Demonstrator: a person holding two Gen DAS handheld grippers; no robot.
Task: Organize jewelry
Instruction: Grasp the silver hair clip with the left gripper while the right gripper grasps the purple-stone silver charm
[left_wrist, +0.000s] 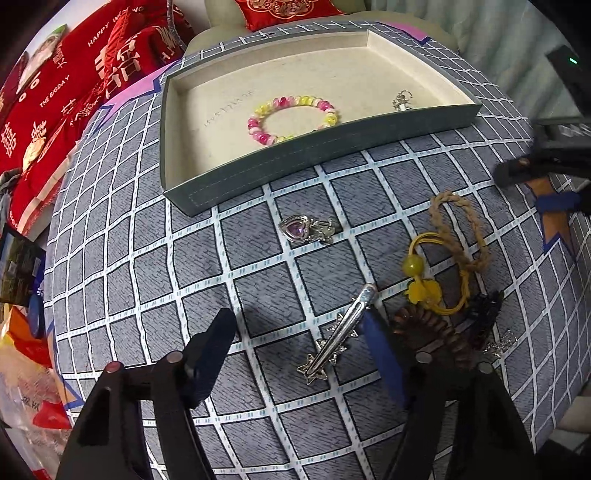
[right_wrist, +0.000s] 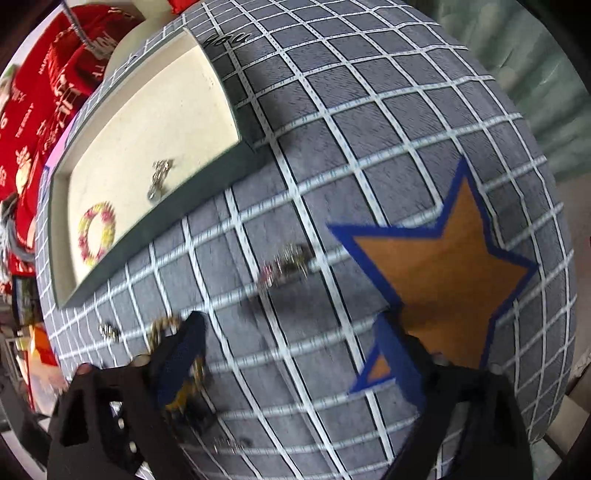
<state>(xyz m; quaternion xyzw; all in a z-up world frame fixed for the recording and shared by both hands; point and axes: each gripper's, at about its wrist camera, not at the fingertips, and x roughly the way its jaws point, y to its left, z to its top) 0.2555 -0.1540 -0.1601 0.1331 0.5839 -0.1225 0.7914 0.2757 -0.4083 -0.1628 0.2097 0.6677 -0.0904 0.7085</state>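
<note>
While my left gripper (left_wrist: 295, 354) hangs over the grid-patterned cloth (left_wrist: 147, 258) with its jaws spread wide, a silver hair clip (left_wrist: 341, 334) with star ornaments lies between the two fingers, close against the right-hand one, and I cannot tell whether it touches it. At about twelve o'clock from that gripper sits the grey tray (left_wrist: 317, 155) with its cream lining; inside it rests a pink-and-yellow bead bracelet (left_wrist: 291, 120), and toward two o'clock of the bracelet a small silver charm (left_wrist: 402, 100) lies near the front wall. Between tray and clip, on the cloth, is a heart pendant (left_wrist: 304, 229) with a purple stone. At two o'clock from the clip a braided tan cord (left_wrist: 461, 229) loops beside a yellow cord with a bead and flower (left_wrist: 424, 280), and a brown bead bracelet (left_wrist: 436, 332) lies just under them, partly hidden by my finger.

My right gripper (right_wrist: 295, 350) is released too, fingers well apart above bare cloth beside an orange star (right_wrist: 443, 273) outlined in blue. Its view is blurred; the tray (right_wrist: 162, 243) lies at ten o'clock, and a small blurred trinket (right_wrist: 284, 264) at twelve o'clock.
</note>
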